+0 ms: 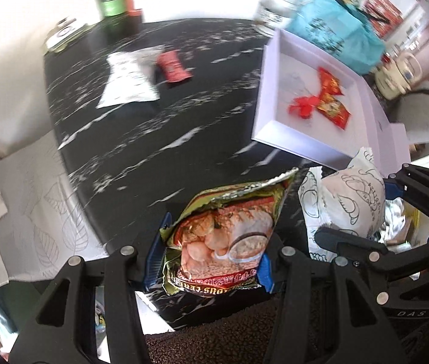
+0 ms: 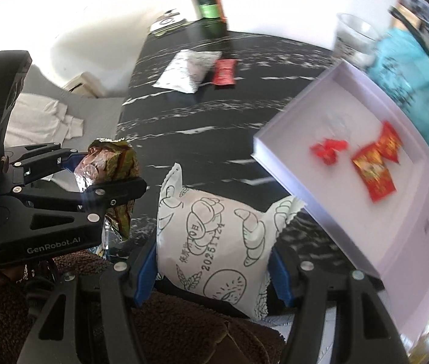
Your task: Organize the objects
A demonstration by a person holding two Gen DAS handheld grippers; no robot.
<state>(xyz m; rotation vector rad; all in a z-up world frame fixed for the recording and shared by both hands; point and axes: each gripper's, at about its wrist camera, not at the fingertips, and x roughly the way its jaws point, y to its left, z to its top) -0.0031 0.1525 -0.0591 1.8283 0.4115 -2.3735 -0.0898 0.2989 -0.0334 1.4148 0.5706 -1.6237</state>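
- My left gripper (image 1: 211, 261) pinches a green-and-gold cereal packet (image 1: 223, 236) between its blue pads; the packet stands above the near edge of the black marble table (image 1: 153, 139).
- My right gripper (image 2: 214, 268) pinches a white bread packet (image 2: 217, 248) printed with line-drawn croissants, also held over the near table edge.
- The left wrist view shows the cereal packet's printed face with its bowl picture; the right wrist view shows that packet only edge-on, crumpled foil between the left gripper's fingers.
- The right wrist view shows a printed date on the bread packet; in the left wrist view that packet appears puffed and partly behind the right gripper's finger.
- The white box (image 2: 275, 157) lies open on the right of the table. Inside it are a red-and-gold sachet (image 2: 375, 166) and a small red wrapper (image 2: 328, 150), just beside each other.
- Farther back on the table lie a second white packet (image 2: 184, 72) and a small red packet (image 2: 224, 72), touching or nearly so; I cannot tell which.
- Hard to make out: the box contents are motion-blurred in both views, so their print is unreadable. The green bottle (image 2: 206, 0) and the clear cup (image 2: 353, 38) at the back are cut off at the top. The teal bag (image 2: 417, 82) behind the box is blurred.
- The mug (image 1: 399, 72) shows only in the left wrist view.
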